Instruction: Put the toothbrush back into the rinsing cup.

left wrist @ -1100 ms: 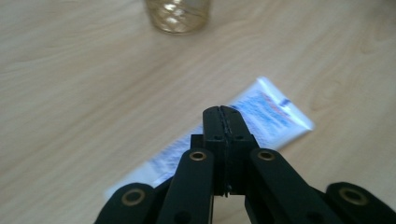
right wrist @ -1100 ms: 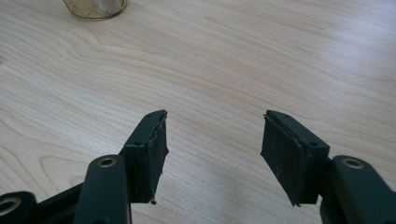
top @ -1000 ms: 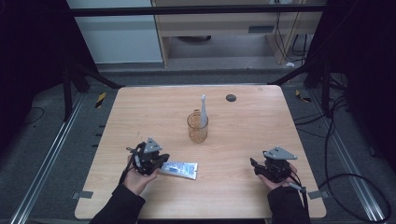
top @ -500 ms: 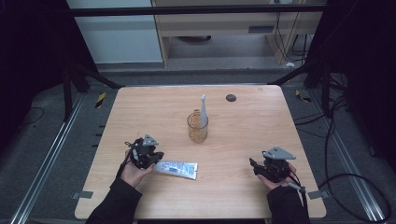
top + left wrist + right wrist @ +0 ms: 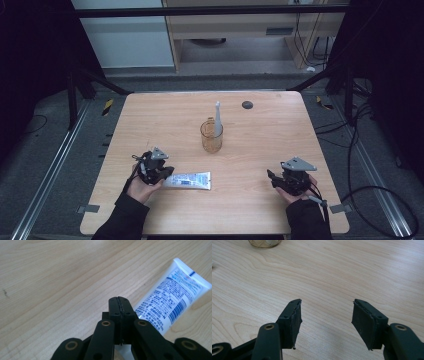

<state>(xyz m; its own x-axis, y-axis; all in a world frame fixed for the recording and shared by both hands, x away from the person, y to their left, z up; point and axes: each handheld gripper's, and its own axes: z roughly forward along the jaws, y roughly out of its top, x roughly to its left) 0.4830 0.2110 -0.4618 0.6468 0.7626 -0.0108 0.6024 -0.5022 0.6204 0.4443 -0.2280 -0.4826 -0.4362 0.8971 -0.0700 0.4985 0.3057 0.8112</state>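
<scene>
A pale wooden tabletop (image 5: 165,120) carries a white toothpaste tube (image 5: 188,180) with blue print, lying flat near the front edge, left of middle. The left gripper (image 5: 161,173) rests just beside the tube's left end, jaws pressed together on nothing, while the right gripper (image 5: 272,178) sits low toward the front right corner with jaws spread wide and empty. In the left gripper view the jaws hide the tube's near end (image 5: 172,300).
</scene>
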